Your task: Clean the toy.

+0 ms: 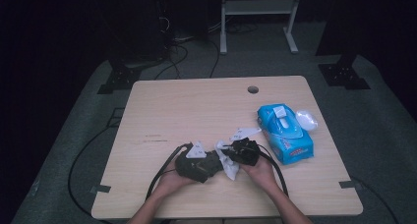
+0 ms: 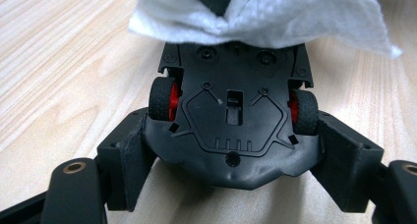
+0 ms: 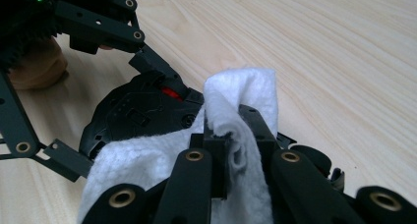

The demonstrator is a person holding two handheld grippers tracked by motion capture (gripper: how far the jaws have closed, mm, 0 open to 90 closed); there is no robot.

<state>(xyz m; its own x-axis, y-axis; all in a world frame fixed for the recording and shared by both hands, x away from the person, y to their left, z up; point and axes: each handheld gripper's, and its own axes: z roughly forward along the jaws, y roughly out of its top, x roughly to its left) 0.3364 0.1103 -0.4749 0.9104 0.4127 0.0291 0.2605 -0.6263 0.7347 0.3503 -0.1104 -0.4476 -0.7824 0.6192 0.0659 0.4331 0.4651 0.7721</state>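
High view: both forearms coming in from six o'clock, meeting near the front-centre of the desk. Left hand wrapping the left gripper from below, pointing it toward three o'clock; right hand cupping the right gripper, angling it toward nine o'clock, so that the two are facing each other almost nose to nose. Cables looping back from each toward six o'clock.

Left gripper view: fingers standing fairly wide and clamping a black toy car by its flanks, underside turned up toward the camera, red-hubbed wheels showing at nine and three o'clock of the chassis. Lying over the far end of the car at twelve o'clock, a white wipe, with a dark fingertip pressing into it.

Right gripper view: fingers drawn narrow and pinching a fold of the wipe, the cloth draping down over them and resting against the car at ten o'clock. Beyond it, the left gripper's linkage and part of the left hand at nine to ten o'clock.

Sitting well apart at three o'clock of the grippers in the high view, a blue wipes pack, with a clear wrapper touching its far edge. Near the far edge of the desk, at twelve o'clock, a round cable hole.
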